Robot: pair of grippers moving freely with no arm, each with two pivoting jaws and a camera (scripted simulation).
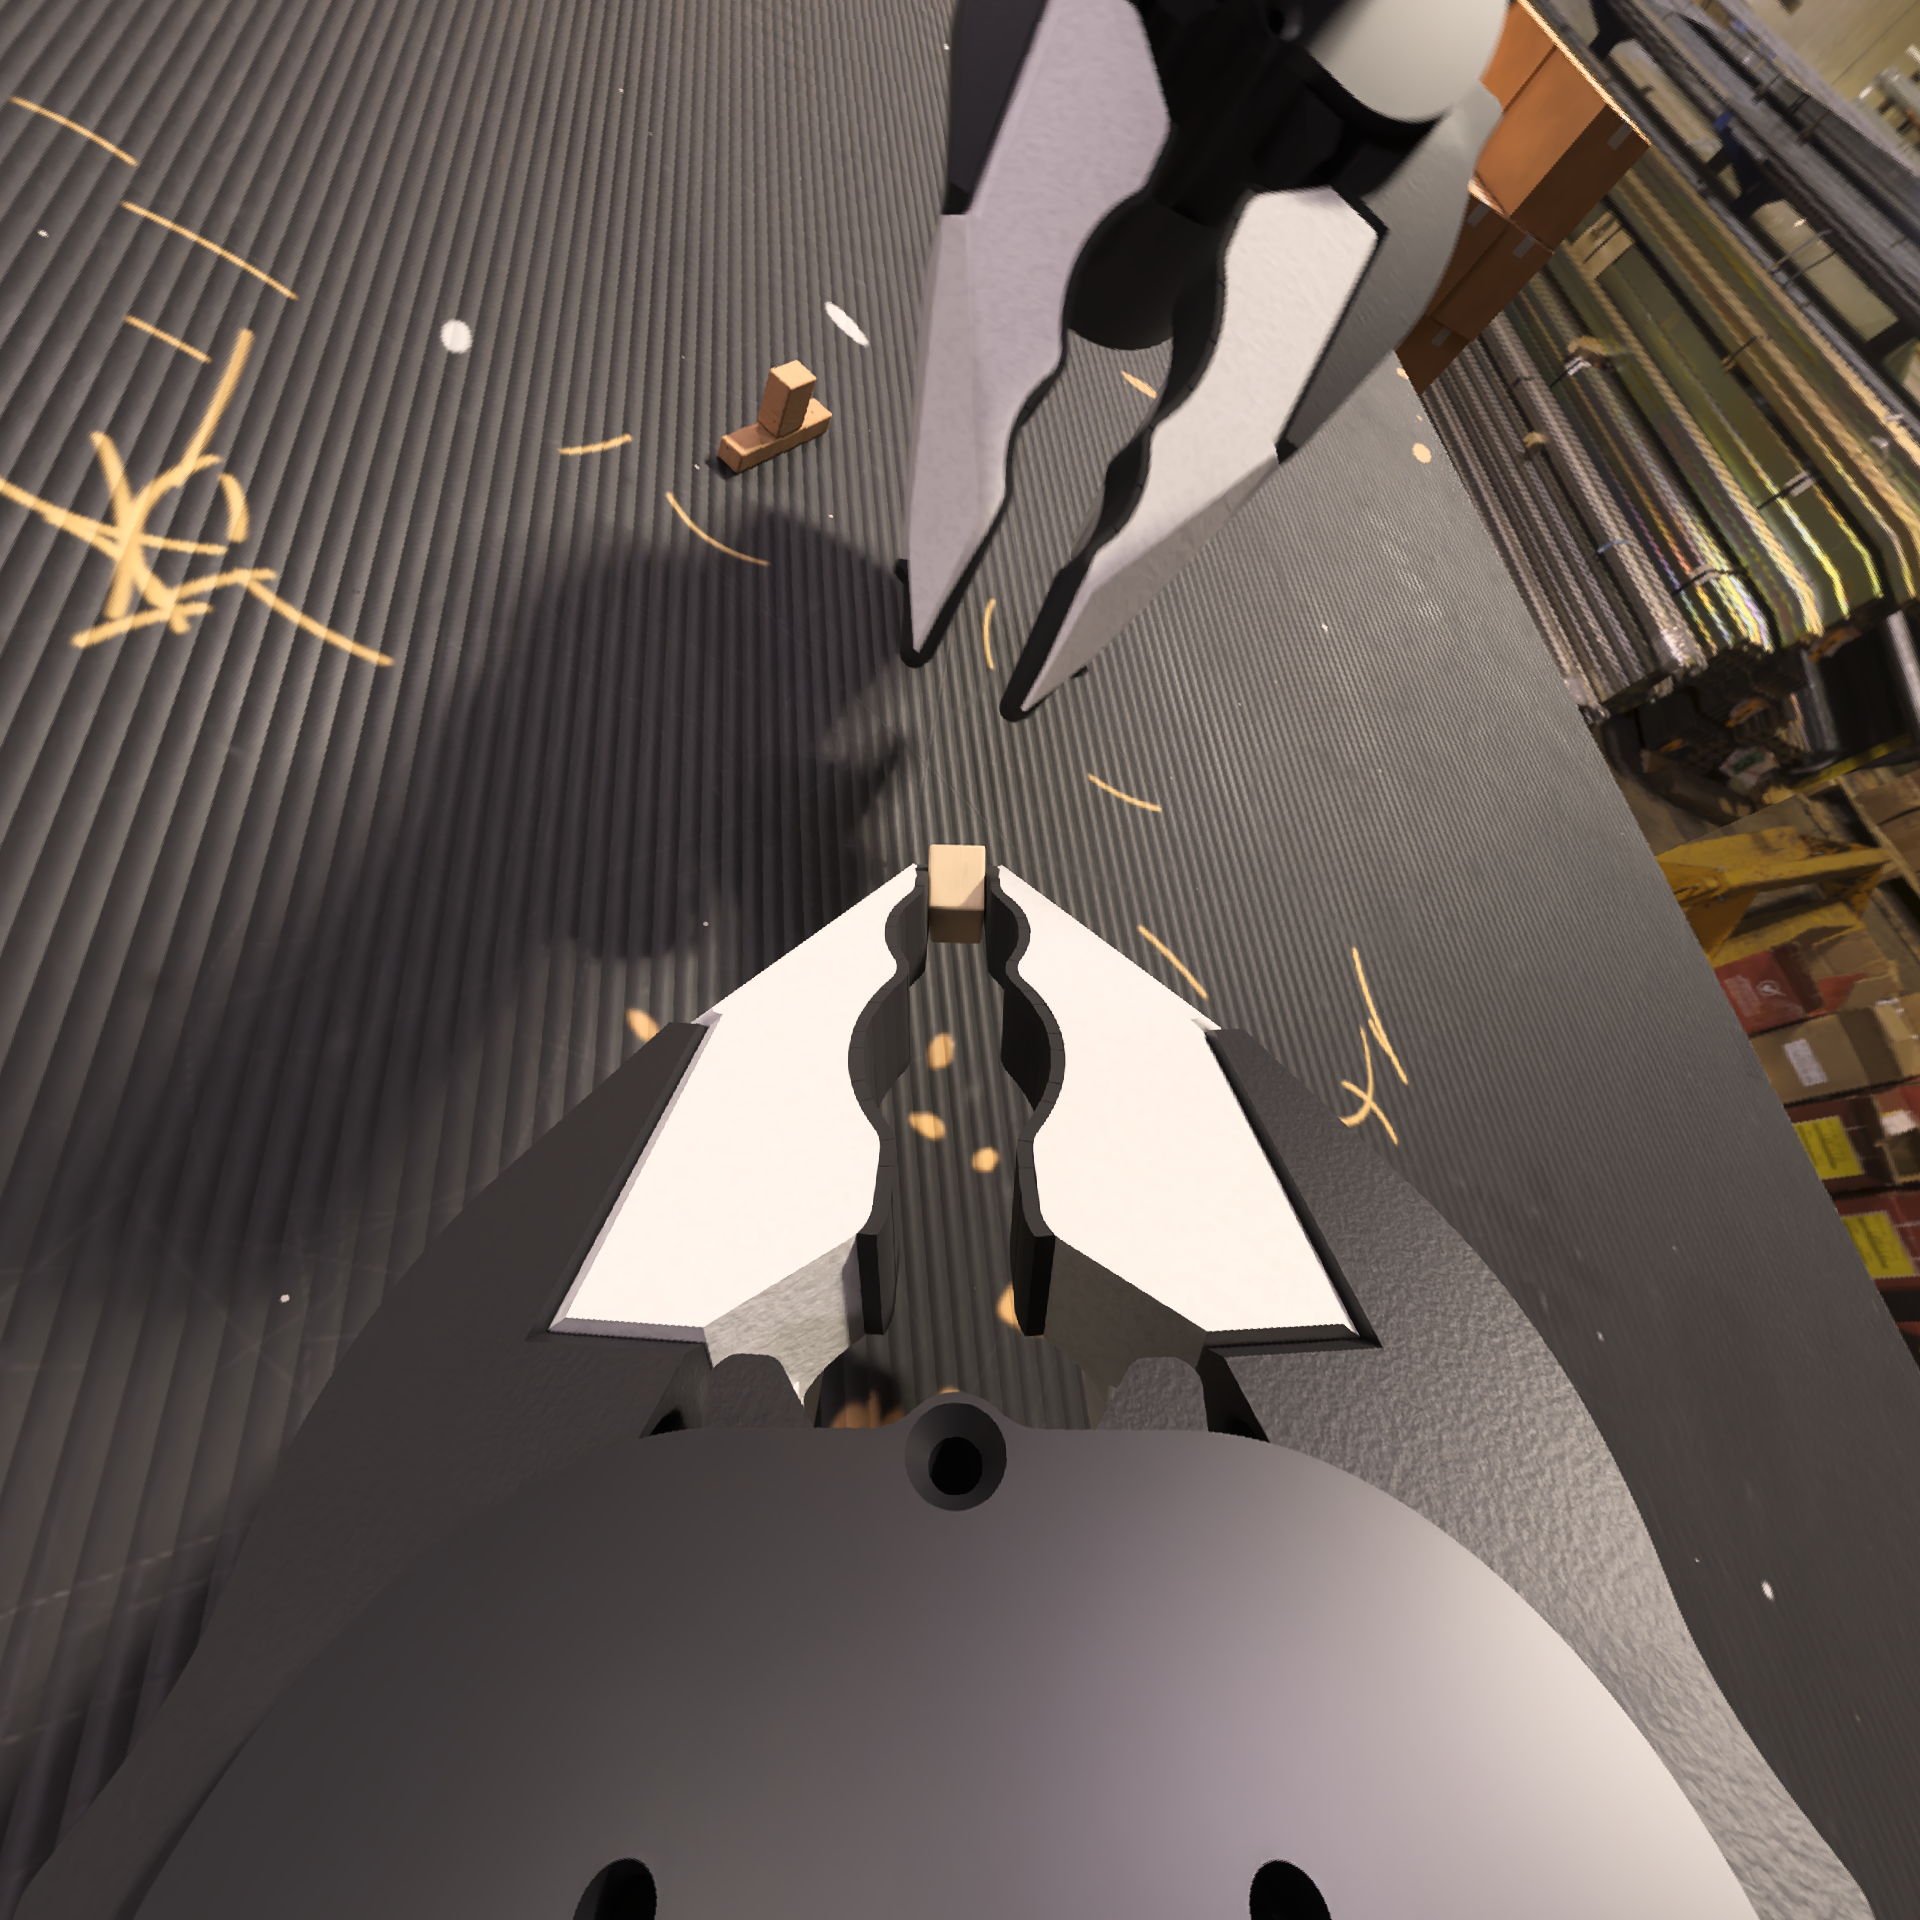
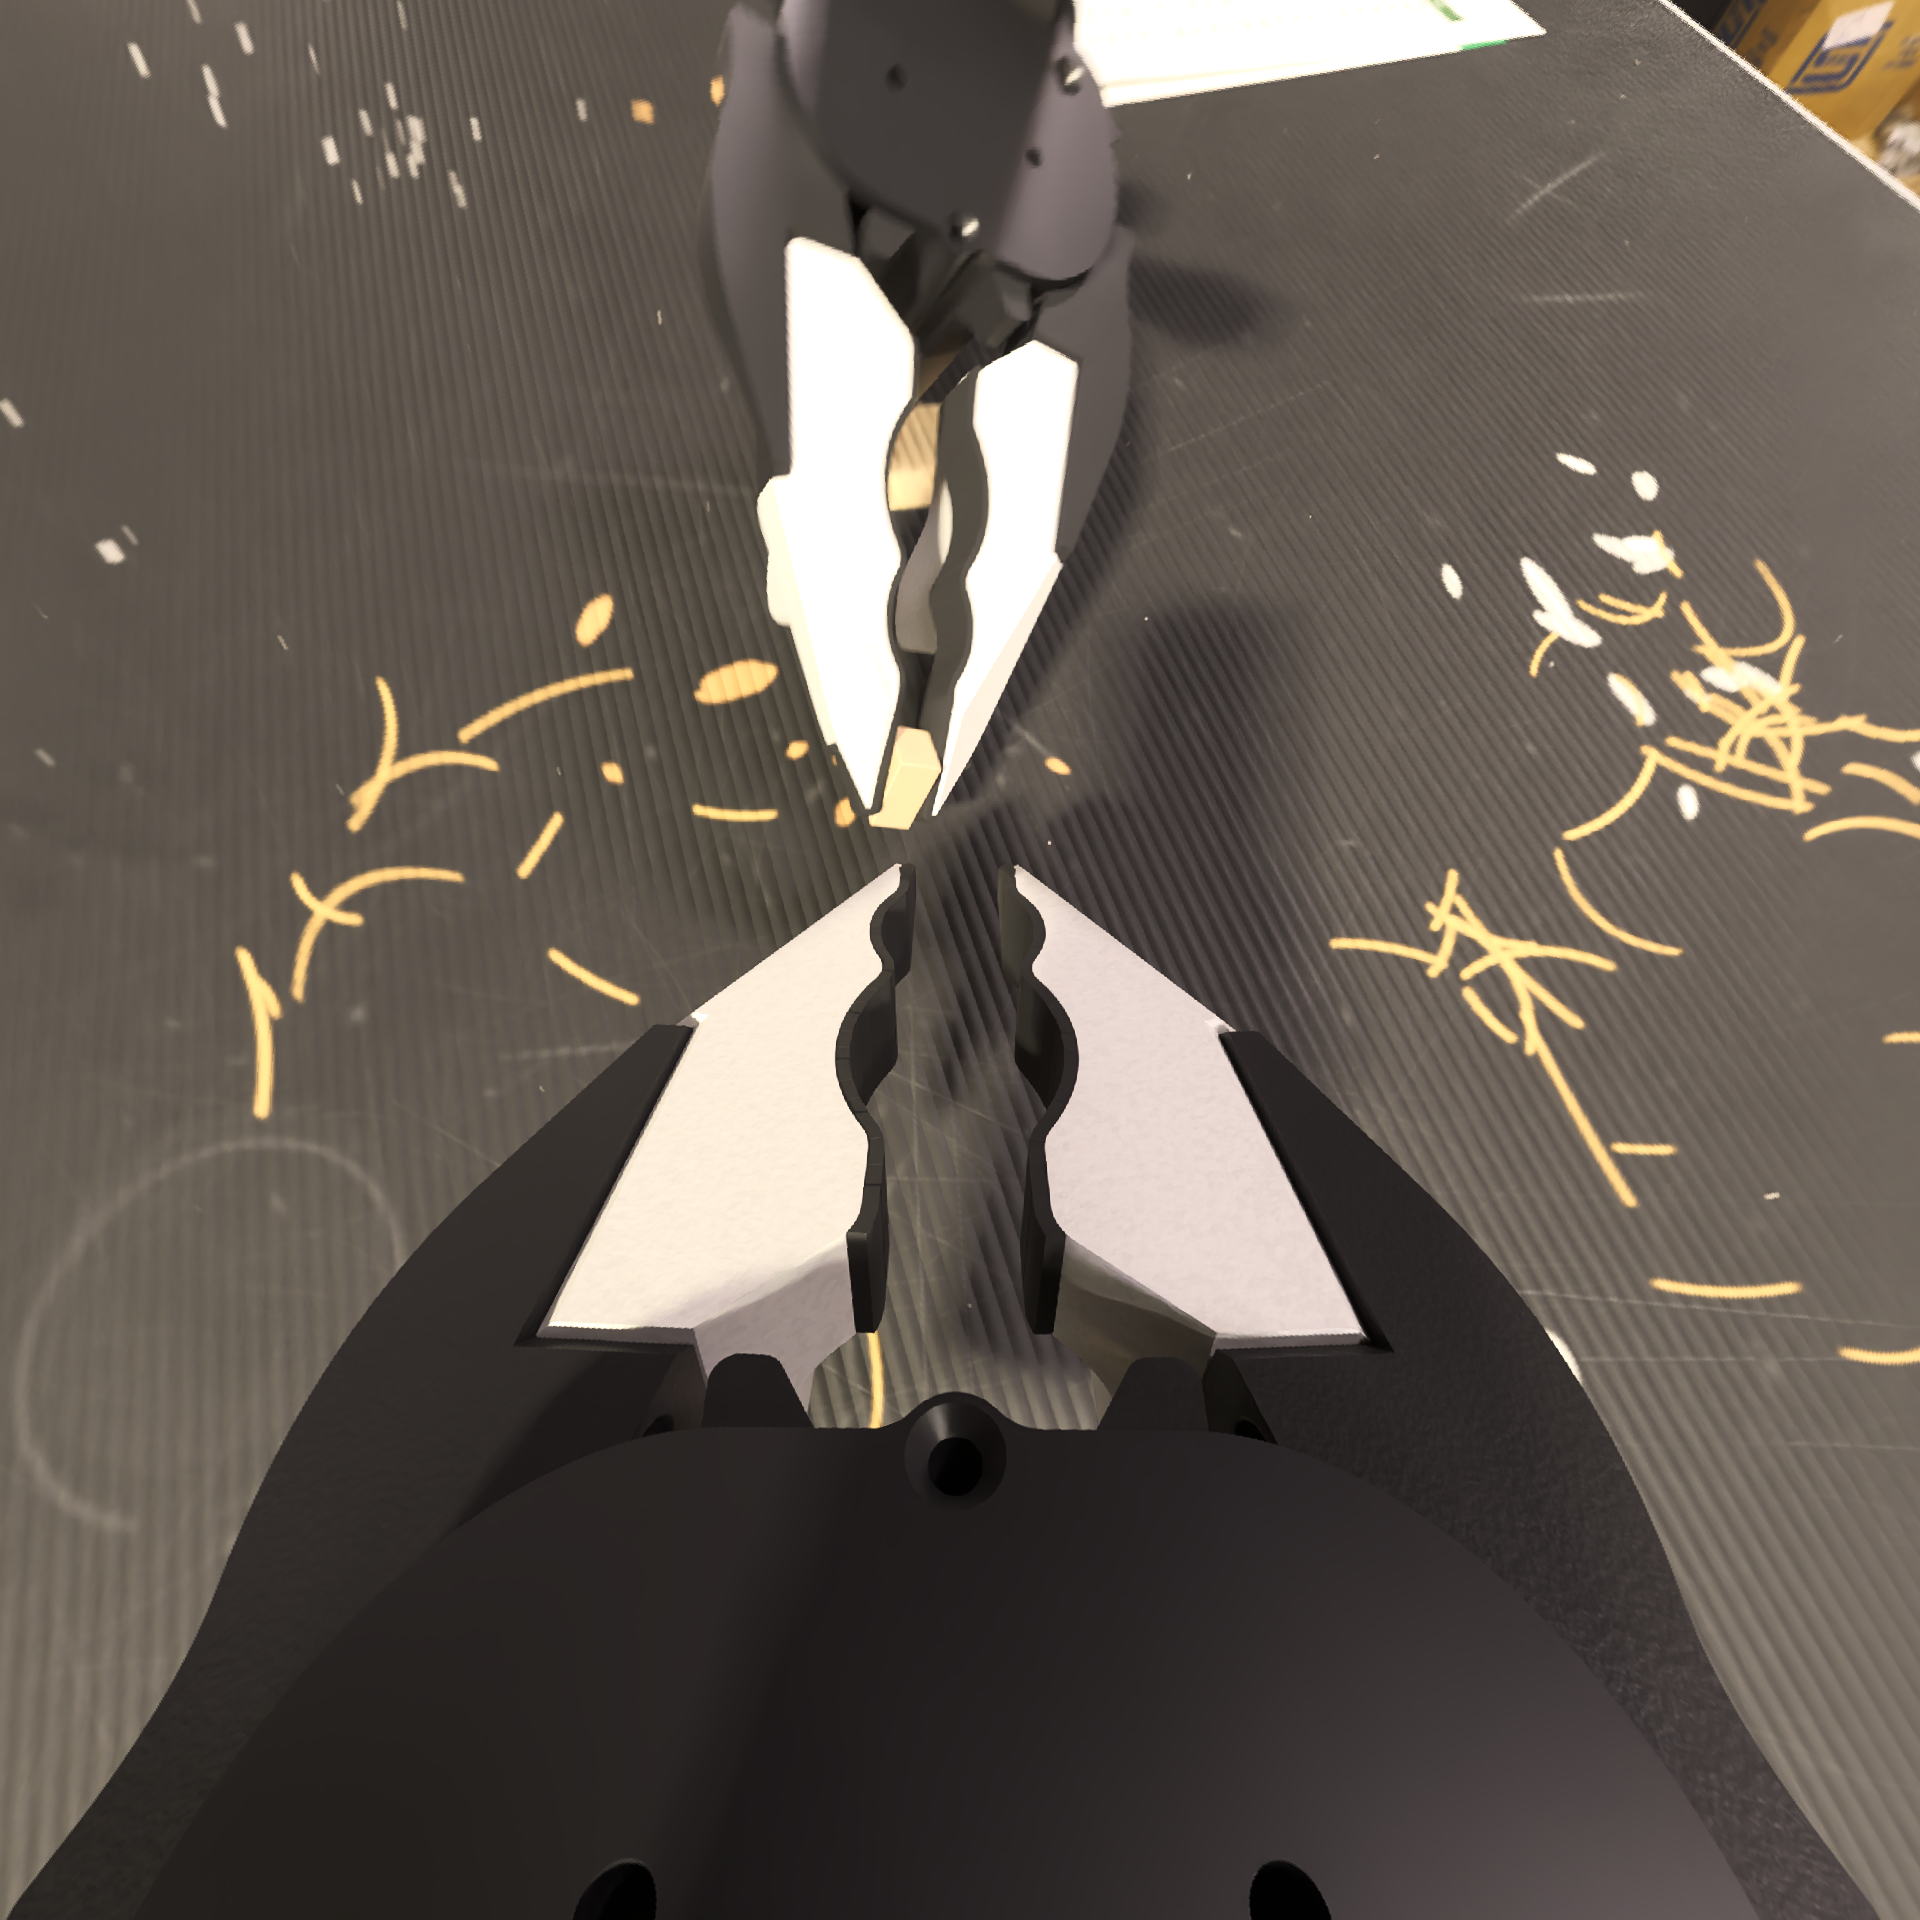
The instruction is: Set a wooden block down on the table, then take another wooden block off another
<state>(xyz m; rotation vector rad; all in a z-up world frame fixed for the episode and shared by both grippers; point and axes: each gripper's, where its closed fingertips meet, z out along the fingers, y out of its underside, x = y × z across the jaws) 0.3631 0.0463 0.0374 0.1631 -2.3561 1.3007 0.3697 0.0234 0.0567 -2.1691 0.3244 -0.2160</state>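
Note:
My left gripper (image 1: 957, 883) is shut on a pale wooden block (image 1: 956, 896), held at the fingertips above the dark table (image 1: 416, 935). The same block (image 2: 906, 781) shows in the right wrist view, pinched in the left gripper (image 2: 902, 805) just beyond my right gripper (image 2: 956, 878). My right gripper is open and empty, tips facing the left gripper's; it also shows in the left wrist view (image 1: 966, 681). Farther off to the left, a brown block (image 1: 787, 396) stands upright on a flat brown block (image 1: 750, 445).
The ribbed dark table bears orange scribbles (image 1: 156, 540) and white specks. Its right edge (image 1: 1558, 675) runs diagonally, with shelving and cardboard boxes (image 1: 1538, 177) beyond. A white sheet (image 2: 1299, 42) lies at the far end in the right wrist view.

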